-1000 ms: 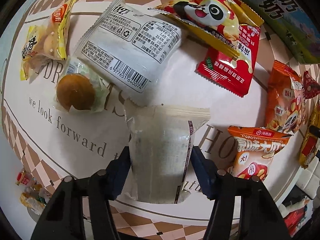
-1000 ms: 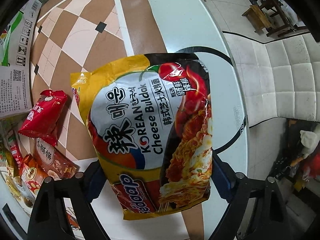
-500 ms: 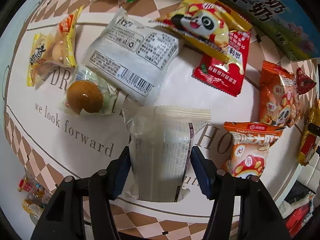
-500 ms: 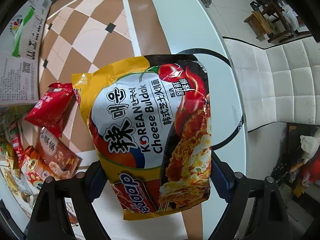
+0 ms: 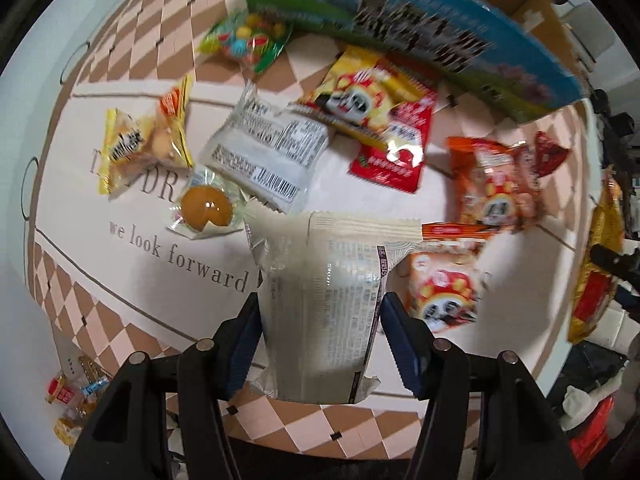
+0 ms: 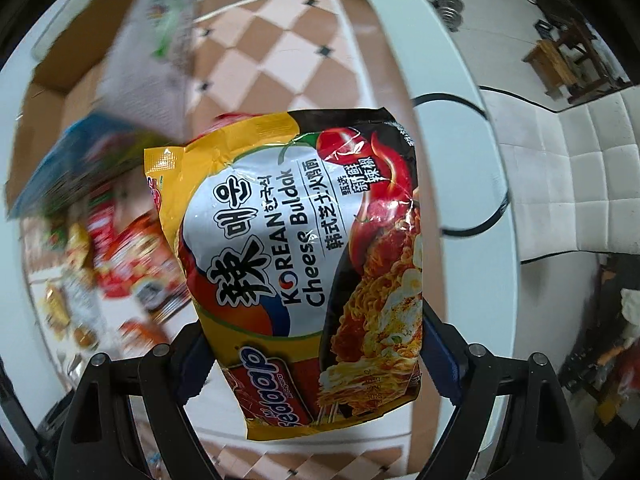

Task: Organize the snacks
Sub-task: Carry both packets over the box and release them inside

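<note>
My left gripper point(image 5: 320, 332) is shut on a pale cream snack packet point(image 5: 324, 300), held upright above the table with its printed back facing the camera. My right gripper point(image 6: 316, 340) is shut on a large yellow and black Korean Cheese Buldak noodle bag point(image 6: 296, 256), lifted clear of the table. Loose snacks lie below the left gripper: a white packet with a barcode point(image 5: 264, 152), a round brown pastry in clear wrap point(image 5: 206, 210), a yellow biscuit pack point(image 5: 144, 144), a panda pack point(image 5: 360, 96), a red sachet point(image 5: 394, 152) and orange packs point(image 5: 496, 184).
A round table with a checkered cloth point(image 5: 116, 324) carries the snacks. An open cardboard box with blue and green print point(image 5: 420, 32) stands at the far side, also blurred at the left in the right wrist view point(image 6: 72, 120). A white tufted seat point(image 6: 580, 176) is beyond the table edge.
Both grippers have risen with their packets; the table and snacks look smaller and farther. The box has come into the right wrist view at the upper left. Both views are now motion blurred.
</note>
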Action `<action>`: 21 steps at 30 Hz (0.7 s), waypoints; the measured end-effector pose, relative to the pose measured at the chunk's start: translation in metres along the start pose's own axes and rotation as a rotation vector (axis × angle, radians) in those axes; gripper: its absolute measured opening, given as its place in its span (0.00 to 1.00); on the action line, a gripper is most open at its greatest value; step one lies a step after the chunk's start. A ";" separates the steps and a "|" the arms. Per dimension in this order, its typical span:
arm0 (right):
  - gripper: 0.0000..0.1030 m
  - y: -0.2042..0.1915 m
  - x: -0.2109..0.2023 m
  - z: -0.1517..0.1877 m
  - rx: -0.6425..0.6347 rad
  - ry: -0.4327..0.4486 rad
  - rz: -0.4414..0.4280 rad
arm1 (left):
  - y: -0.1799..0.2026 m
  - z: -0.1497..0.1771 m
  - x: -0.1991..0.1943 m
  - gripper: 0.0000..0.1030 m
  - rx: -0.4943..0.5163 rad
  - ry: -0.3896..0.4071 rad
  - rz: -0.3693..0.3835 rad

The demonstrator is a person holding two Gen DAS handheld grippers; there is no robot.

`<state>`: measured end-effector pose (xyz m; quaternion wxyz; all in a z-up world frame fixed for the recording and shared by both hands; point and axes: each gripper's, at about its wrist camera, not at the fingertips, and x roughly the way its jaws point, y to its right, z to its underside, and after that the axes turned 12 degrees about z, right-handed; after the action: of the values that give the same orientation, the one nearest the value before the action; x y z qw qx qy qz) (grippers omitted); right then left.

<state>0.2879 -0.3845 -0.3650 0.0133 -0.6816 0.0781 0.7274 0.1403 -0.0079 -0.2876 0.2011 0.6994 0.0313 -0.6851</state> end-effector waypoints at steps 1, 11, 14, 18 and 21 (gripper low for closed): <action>0.88 0.002 0.000 0.000 -0.006 0.000 -0.011 | 0.003 0.001 -0.009 0.55 0.008 0.012 0.005; 0.88 0.004 -0.009 -0.010 -0.076 0.070 -0.118 | 0.042 -0.021 -0.073 0.55 0.084 0.152 0.042; 0.88 0.006 -0.006 -0.009 -0.087 0.119 -0.116 | 0.050 -0.027 -0.088 0.55 0.112 0.192 0.044; 0.88 -0.006 0.002 -0.019 -0.072 0.135 -0.072 | 0.057 -0.036 -0.102 0.55 0.137 0.209 0.069; 0.88 -0.022 0.007 -0.030 -0.061 0.144 -0.076 | 0.061 -0.045 -0.109 0.55 0.157 0.214 0.085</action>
<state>0.3193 -0.3675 -0.3756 0.0144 -0.7348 0.0305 0.6774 0.1954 -0.0241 -0.1681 0.1697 0.7829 -0.0307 -0.5977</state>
